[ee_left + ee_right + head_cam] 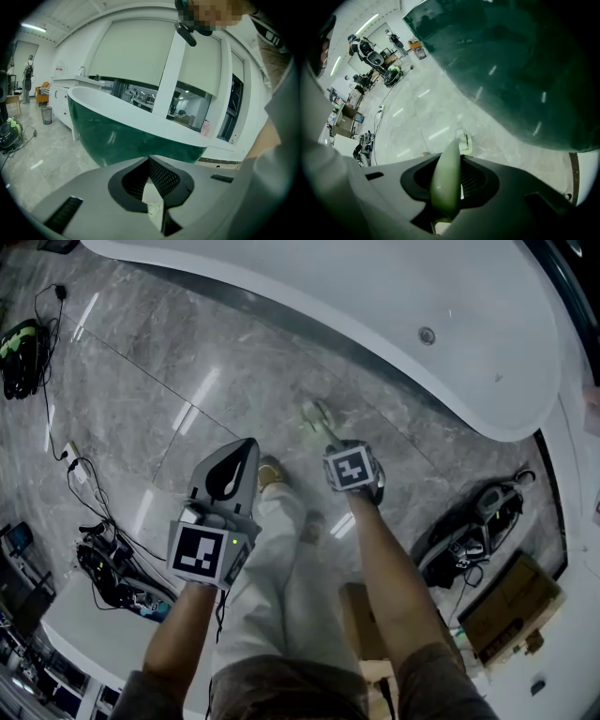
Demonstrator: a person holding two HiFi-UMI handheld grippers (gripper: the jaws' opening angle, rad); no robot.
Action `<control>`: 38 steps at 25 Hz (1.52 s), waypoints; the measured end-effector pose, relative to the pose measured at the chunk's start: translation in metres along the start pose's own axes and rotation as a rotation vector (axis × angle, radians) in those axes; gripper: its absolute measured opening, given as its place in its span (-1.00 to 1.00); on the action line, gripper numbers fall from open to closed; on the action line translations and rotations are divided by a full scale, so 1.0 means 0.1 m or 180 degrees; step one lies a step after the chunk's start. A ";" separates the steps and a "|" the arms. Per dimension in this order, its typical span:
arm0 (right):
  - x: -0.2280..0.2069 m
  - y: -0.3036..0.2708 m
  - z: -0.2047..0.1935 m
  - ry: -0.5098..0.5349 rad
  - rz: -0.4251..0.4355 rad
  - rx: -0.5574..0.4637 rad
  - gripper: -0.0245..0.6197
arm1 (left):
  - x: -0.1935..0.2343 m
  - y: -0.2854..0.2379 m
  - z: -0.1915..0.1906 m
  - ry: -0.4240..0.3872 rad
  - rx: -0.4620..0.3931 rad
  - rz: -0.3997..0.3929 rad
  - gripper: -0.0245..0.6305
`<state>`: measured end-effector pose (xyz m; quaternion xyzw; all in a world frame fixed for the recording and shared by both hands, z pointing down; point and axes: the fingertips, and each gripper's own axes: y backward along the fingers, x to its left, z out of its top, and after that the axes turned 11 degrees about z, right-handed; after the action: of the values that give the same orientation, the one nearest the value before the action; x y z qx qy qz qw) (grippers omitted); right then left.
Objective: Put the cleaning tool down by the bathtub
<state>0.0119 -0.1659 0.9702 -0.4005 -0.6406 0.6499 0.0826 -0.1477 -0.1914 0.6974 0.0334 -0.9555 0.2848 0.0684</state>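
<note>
**Right gripper (449, 185) pinching the cleaning brush (446, 173) beside the bathtub (511, 70)**

Its jaws press on the brush's pale green handle (443, 192). The head (464, 142) points down at the marble floor (178, 381), near the dark green tub wall; whether it touches I cannot tell. My judgement: lower until the head sits flat, lay the handle down gently, then let go. The left gripper (152, 187), jaws together and empty, hangs aside.
</note>
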 end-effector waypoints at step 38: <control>0.25 0.96 0.29 -0.0109 -0.0414 -0.0644 -0.90 | -0.13 0.36 0.24 0.0048 0.0130 -0.0027 -0.93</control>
<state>0.0155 -0.1884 0.8696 -0.3532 -0.7289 0.5820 0.0728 -0.1412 -0.1740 0.6559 0.0368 -0.9488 0.3042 0.0762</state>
